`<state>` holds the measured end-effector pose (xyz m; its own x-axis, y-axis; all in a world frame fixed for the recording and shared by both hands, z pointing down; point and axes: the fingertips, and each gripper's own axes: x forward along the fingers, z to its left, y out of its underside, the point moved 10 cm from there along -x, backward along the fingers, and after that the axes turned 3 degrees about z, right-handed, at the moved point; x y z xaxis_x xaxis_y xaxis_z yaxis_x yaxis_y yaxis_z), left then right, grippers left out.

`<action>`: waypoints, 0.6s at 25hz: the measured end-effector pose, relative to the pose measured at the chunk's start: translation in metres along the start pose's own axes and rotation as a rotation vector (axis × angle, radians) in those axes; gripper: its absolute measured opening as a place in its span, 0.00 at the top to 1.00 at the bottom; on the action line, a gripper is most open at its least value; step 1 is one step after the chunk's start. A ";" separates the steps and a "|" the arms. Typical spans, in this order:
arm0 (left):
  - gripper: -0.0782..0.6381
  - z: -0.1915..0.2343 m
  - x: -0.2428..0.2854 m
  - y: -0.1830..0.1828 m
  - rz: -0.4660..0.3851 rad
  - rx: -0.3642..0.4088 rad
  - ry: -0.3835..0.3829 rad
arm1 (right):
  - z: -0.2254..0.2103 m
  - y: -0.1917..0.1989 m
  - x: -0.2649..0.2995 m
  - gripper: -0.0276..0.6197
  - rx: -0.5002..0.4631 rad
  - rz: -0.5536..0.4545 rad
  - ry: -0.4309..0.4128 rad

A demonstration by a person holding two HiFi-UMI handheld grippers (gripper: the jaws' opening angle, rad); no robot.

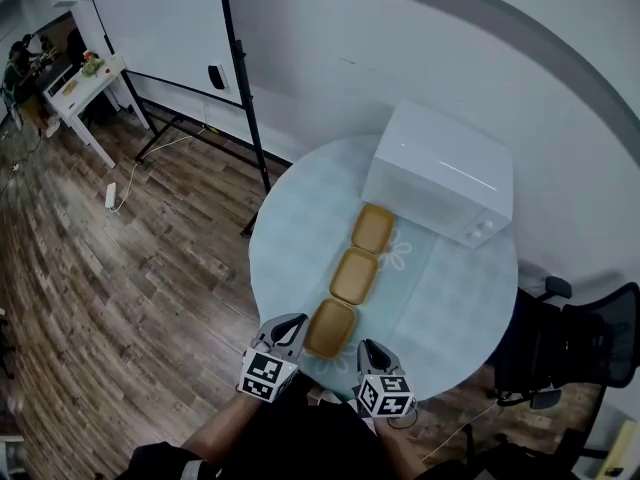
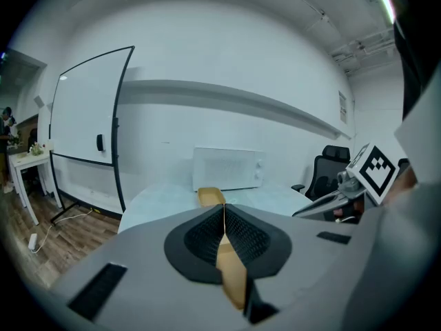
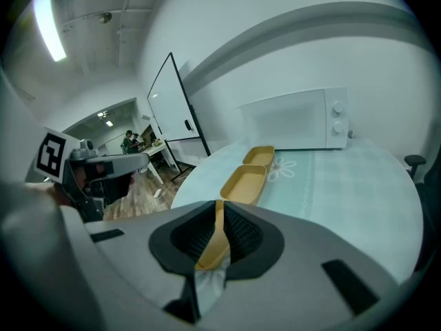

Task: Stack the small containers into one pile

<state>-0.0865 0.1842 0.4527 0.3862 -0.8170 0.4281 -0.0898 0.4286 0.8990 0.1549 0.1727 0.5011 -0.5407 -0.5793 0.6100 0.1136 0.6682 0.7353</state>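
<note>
Three shallow yellow containers lie in a row on the round table (image 1: 450, 298): a near one (image 1: 330, 328), a middle one (image 1: 354, 276) and a far one (image 1: 372, 228). My left gripper (image 1: 297, 322) is shut on the near container's left rim, and my right gripper (image 1: 366, 347) is shut on its right rim. In the left gripper view the gripper (image 2: 224, 216) pinches a thin yellow edge (image 2: 231, 271) between its pads. In the right gripper view the gripper (image 3: 219, 216) clamps the near container's rim (image 3: 213, 247); the middle container (image 3: 244, 183) and far container (image 3: 260, 156) lie beyond.
A white microwave (image 1: 440, 171) stands at the back of the table, just past the far container. A black office chair (image 1: 570, 353) is at the right. A whiteboard on a stand (image 1: 170, 28) and a wooden floor (image 1: 120, 298) lie to the left.
</note>
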 end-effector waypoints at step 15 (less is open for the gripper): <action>0.87 0.072 0.067 0.000 0.078 0.025 0.201 | -0.002 0.028 0.080 0.85 0.251 0.254 0.097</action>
<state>-0.1268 0.1018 0.4878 0.5524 -0.6874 0.4716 -0.1486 0.4755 0.8671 0.1164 0.1440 0.5709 -0.4389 -0.4137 0.7976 0.0199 0.8830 0.4690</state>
